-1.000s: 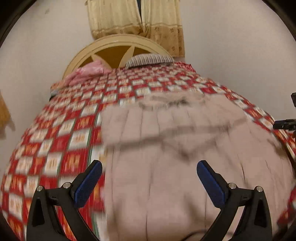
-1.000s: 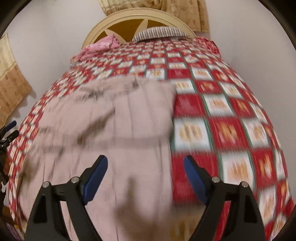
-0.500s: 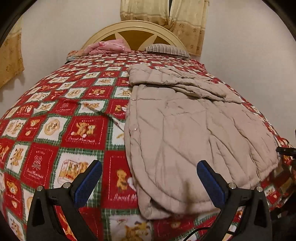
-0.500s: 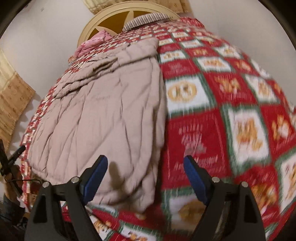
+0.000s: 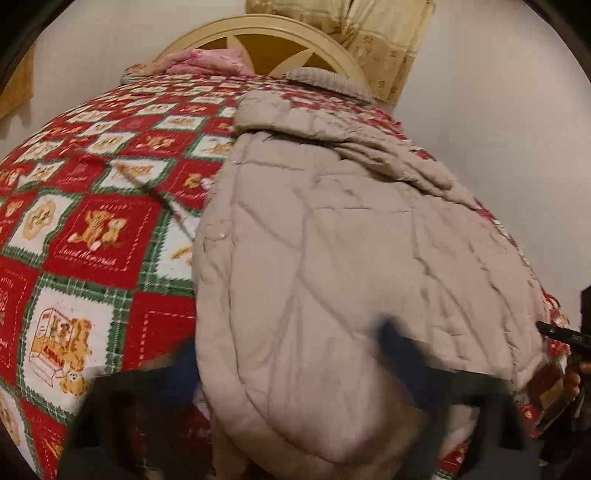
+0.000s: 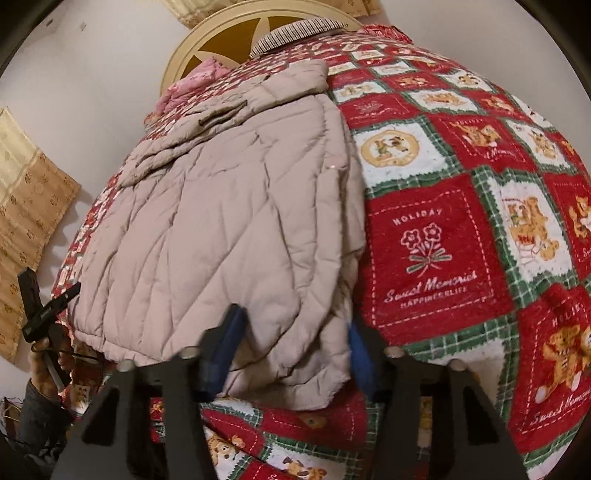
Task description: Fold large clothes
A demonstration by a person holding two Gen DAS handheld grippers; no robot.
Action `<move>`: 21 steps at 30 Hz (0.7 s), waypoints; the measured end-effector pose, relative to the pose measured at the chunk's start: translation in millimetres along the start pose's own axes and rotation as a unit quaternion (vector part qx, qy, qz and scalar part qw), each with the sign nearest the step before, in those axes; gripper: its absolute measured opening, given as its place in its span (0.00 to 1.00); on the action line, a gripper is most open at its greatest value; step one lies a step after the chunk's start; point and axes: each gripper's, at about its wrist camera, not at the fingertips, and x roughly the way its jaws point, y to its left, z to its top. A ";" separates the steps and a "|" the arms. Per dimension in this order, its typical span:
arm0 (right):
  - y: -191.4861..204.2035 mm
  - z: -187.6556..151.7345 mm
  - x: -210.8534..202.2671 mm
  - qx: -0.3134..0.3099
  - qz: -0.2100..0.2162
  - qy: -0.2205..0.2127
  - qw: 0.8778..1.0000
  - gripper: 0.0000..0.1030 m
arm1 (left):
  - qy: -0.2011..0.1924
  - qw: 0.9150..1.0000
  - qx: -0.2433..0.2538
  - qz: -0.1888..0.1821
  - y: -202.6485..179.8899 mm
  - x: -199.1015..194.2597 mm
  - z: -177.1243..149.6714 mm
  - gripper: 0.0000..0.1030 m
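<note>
Red patchwork bedspread (image 6: 436, 258) carries the beige quilted coat (image 6: 221, 229) at 10 o'clock; right gripper (image 6: 291, 354) half-open astride its hem, left gripper (image 5: 288, 373) blurred (cannot tell). Slippery padding could escape a shallow pinch.

we see left wrist view low at foot of bed, facing headboard (image 5: 258, 40), jacket (image 5: 351, 240) close, filling centre and right of frame. right wrist view also at foot end, facing same headboard (image 6: 221, 48), tilted, jacket (image 6: 221, 229) close at left-centre, quilt (image 6: 461, 221) at right. both views share jacket, headboard, striped pillow (image 5: 328, 79) (image 6: 295, 31), quilt (image 5: 92, 221). each view catches other gripper at frame edge: right gripper (image 5: 565, 336), left gripper (image 6: 44, 310).
</note>
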 end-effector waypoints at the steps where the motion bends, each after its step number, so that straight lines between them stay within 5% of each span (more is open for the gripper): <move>1: 0.6 0.4 -1.6 0.002 0.019 0.002 1.000 0.17 | -0.003 1.000 0.015 0.007 -3.8 -3.6 0.2 0.35; 3: 2.5 0.7 -3.8 0.004 0.026 0.002 1.000 0.14 | -0.021 0.999 0.048 0.009 -11.7 -15.2 -0.4 0.19; 5: 2.6 0.6 -9.2 0.006 0.041 0.001 0.999 0.13 | -0.039 0.997 0.061 0.005 -17.7 -32.1 -1.1 0.16; 11: 1.3 -0.9 -73.5 0.026 0.117 -0.031 0.992 0.12 | -0.106 0.988 0.035 -0.107 -34.5 -126.5 7.3 0.14; 17: 14.3 7.0 -186.8 0.016 0.176 -0.136 0.975 0.11 | -0.193 0.961 0.052 -0.189 -65.9 -212.3 33.1 0.14; 21: 21.5 37.1 -212.6 0.019 0.192 -0.193 0.962 0.11 | -0.193 0.961 0.066 -0.186 -66.6 -198.8 75.6 0.14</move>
